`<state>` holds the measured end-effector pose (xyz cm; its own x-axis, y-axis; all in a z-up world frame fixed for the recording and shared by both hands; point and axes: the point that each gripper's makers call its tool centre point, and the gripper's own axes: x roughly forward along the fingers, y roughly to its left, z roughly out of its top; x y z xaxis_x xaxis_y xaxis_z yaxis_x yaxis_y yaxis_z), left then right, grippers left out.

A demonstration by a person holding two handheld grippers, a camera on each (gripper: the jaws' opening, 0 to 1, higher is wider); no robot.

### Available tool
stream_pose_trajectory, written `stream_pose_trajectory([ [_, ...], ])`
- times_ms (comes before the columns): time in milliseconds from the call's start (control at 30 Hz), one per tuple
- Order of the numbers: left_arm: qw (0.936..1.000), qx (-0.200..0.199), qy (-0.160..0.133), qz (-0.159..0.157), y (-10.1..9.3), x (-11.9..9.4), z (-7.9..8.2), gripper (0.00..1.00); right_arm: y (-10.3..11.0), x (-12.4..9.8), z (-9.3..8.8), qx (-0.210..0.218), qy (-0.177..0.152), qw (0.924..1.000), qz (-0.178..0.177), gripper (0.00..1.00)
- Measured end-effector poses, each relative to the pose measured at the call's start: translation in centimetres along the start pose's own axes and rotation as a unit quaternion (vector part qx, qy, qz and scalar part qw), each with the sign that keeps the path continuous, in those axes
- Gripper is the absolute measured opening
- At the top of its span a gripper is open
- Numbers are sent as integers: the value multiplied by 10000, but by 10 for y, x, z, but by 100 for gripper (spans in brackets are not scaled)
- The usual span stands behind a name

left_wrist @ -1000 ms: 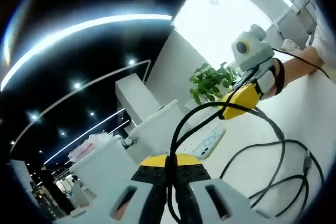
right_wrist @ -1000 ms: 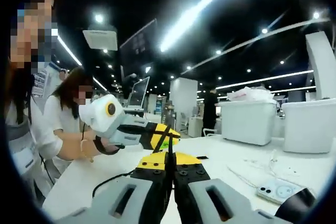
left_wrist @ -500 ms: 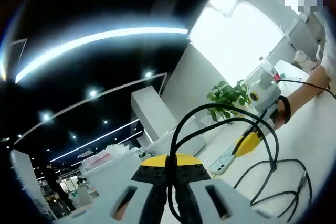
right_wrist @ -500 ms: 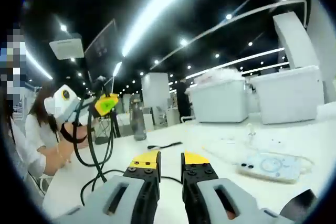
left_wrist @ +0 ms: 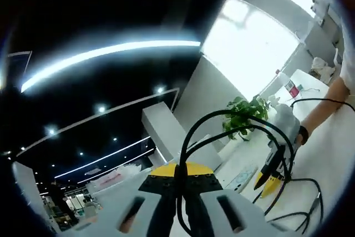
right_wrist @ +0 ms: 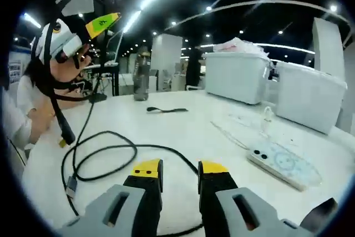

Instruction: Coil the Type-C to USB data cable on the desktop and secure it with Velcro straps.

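Room: a large hall with a dark ceiling crossed by long strip lights and small spot lamps; a white desk (right_wrist: 183,131) carries the things.
Right tongs (right_wrist: 180,171): open, the yellow-tipped jaws standing apart with bare desk showing in the gap, holding nothing; they hang just above the desk.
Cable (right_wrist: 102,156): a black data cable lying in a loose loop on the desk just beyond the right tongs, with one plug end near the left edge of the right gripper view; from there it climbs off the desk to the left tongs.
Phone (right_wrist: 283,162): a pale phone lying flat on the desk to the right of the right tongs, well apart from the cable.
Strap (right_wrist: 166,110): a short dark strip (likely the Velcro) lying flat farther back on the desk, apart from the cable.
Left tongs (left_wrist: 180,177): closed on the cable, which arches up out of the shut jaws in two black loops; seen in the right gripper view raised high at upper left.
Bottle (right_wrist: 142,74): a dark bottle upright at the back of the desk.
Bins (right_wrist: 236,77): white storage boxes along the far side.
Plant (left_wrist: 244,119): a green plant by the wall.
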<state>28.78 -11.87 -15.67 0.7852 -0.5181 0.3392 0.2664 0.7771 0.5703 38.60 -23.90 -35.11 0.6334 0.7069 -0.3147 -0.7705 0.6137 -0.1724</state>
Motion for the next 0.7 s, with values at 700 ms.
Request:
stream_pose_trajectory([
  [700,9997,-96,136,-167,-11,3,-12,6,-3,7,-7,-741,396,9964,89,0],
])
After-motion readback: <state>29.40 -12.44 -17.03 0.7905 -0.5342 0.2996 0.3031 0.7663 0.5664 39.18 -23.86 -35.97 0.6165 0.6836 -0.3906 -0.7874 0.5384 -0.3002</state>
